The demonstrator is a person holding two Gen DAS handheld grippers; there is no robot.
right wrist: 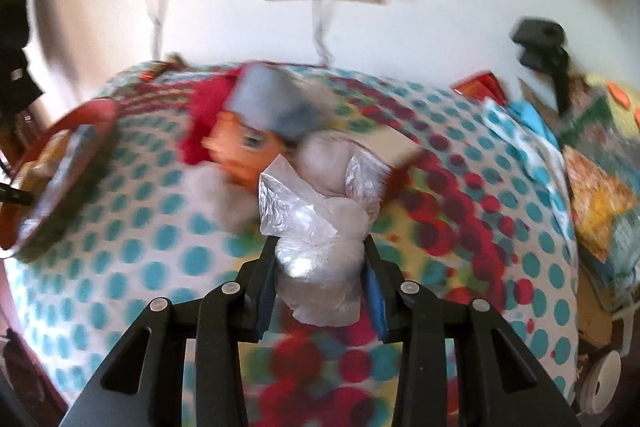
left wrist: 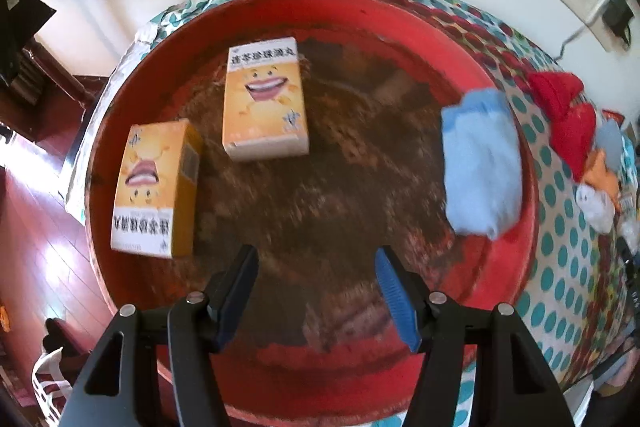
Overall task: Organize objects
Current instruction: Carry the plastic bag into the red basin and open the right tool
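A round red tray (left wrist: 516, 115) on the dotted table (left wrist: 568, 235) holds two yellow cartons (left wrist: 266, 103) and a blue folded cloth (left wrist: 480, 163). Left tool (left wrist: 316, 291) gapes wide; right tool (right wrist: 320, 291) grips a clear plastic-wrapped bundle (right wrist: 316, 227).

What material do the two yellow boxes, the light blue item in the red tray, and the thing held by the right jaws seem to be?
Yellow boxes: printed cardboard, crisp edges. Light blue item: soft fabric, probably; folded, fuzzy. Held bundle: thin clear plastic wrap, crinkled and glinting; contents unclear.
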